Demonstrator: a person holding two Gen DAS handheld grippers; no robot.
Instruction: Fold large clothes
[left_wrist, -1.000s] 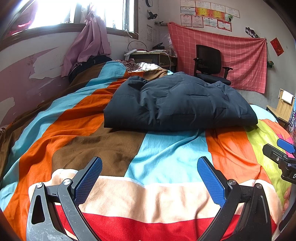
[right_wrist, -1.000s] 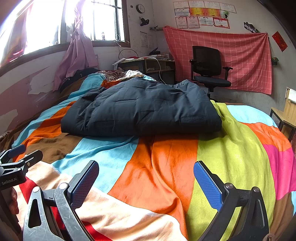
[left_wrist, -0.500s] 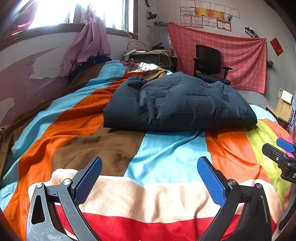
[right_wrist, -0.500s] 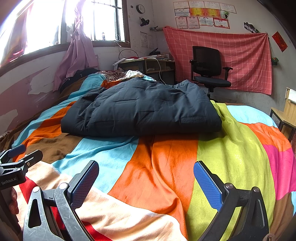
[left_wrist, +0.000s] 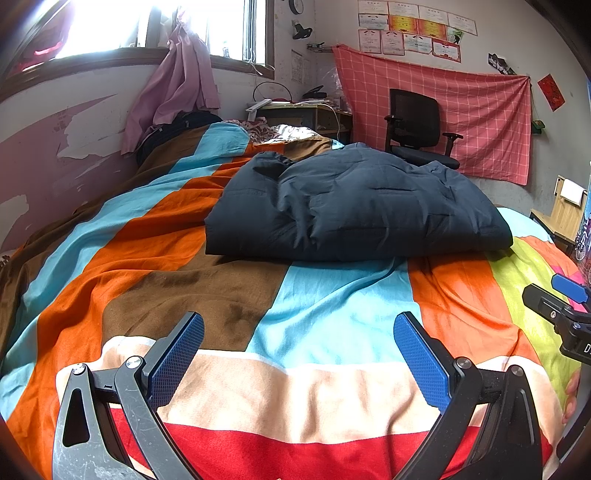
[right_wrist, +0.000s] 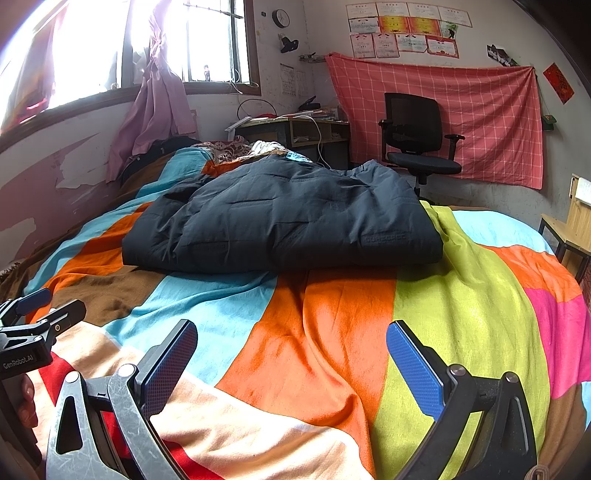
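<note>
Your dark padded jacket (left_wrist: 354, 206) lies mid-bed on the striped bedspread (left_wrist: 325, 310), already doubled into a thick, roughly rectangular bundle with a fairly straight near edge. I judge the folding mostly or wholly done; at most, the lumpy left end looks like it could take a tidy. Your left gripper (left_wrist: 299, 354) and right gripper (right_wrist: 291, 354) hover over the bedspread's near end, well apart from the jacket, both sets of jaws wide and holding nothing.

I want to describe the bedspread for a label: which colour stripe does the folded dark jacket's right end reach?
The lime-green stripe: the dark jacket overlaps its far end, unlike the pink stripe farther right.
</note>
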